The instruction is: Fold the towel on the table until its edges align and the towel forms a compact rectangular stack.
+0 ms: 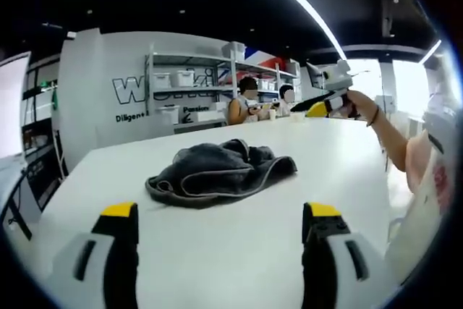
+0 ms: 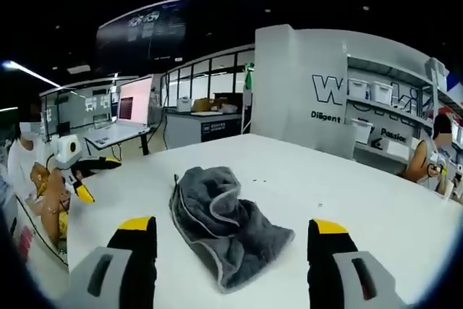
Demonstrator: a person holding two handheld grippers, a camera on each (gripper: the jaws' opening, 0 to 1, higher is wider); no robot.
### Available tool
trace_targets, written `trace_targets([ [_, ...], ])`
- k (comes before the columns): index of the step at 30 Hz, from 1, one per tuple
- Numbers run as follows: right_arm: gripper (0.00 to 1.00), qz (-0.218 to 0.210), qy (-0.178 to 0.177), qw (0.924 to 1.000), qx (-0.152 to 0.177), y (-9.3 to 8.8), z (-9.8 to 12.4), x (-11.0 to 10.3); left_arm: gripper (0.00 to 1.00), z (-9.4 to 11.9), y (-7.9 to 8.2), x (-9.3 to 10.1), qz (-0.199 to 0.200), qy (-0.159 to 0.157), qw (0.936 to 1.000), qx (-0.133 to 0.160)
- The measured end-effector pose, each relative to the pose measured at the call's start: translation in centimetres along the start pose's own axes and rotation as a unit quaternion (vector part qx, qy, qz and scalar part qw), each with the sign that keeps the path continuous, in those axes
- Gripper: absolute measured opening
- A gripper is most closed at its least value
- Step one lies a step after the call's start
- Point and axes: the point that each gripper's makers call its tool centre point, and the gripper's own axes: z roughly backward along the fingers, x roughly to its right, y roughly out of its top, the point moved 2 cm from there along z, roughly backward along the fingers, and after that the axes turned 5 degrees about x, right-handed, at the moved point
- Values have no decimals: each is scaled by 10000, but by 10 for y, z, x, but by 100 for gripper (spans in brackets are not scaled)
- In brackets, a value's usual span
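Observation:
A dark grey towel [image 1: 217, 171] with a pale stitched hem lies crumpled in a heap on the white table [image 1: 239, 251]. In the left gripper view my left gripper [image 1: 221, 211] is open, its yellow-tipped jaws wide apart a little short of the towel. My right gripper [image 1: 322, 106] hovers over the table's far right edge, held by a hand. In the right gripper view the towel [image 2: 224, 226] is close, and my right gripper [image 2: 233, 227] stands open with the towel's near end showing between its jaws, untouched. My left gripper [image 2: 88, 179] shows at the left edge.
The person [image 2: 32, 179] holding the grippers stands at the table's side. Two people [image 1: 247, 106] sit beyond the far end, near shelves with white bins [image 1: 184, 81]. Desks with monitors [image 2: 134, 103] stand behind the table. Bare tabletop surrounds the towel.

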Motion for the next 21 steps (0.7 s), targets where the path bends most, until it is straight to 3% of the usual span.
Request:
trace_targets([
  [11, 74, -50, 121, 9992, -374, 4, -57, 9, 99, 3, -3, 0, 40, 22, 10000, -5],
  [18, 58, 20, 369, 9973, -628, -1, -87, 5, 99, 4, -3, 2, 36, 37, 10000, 7],
  [21, 57, -67, 424, 9964, -728, -4, -98, 2, 99, 6, -3, 1, -11, 86, 10000, -30],
])
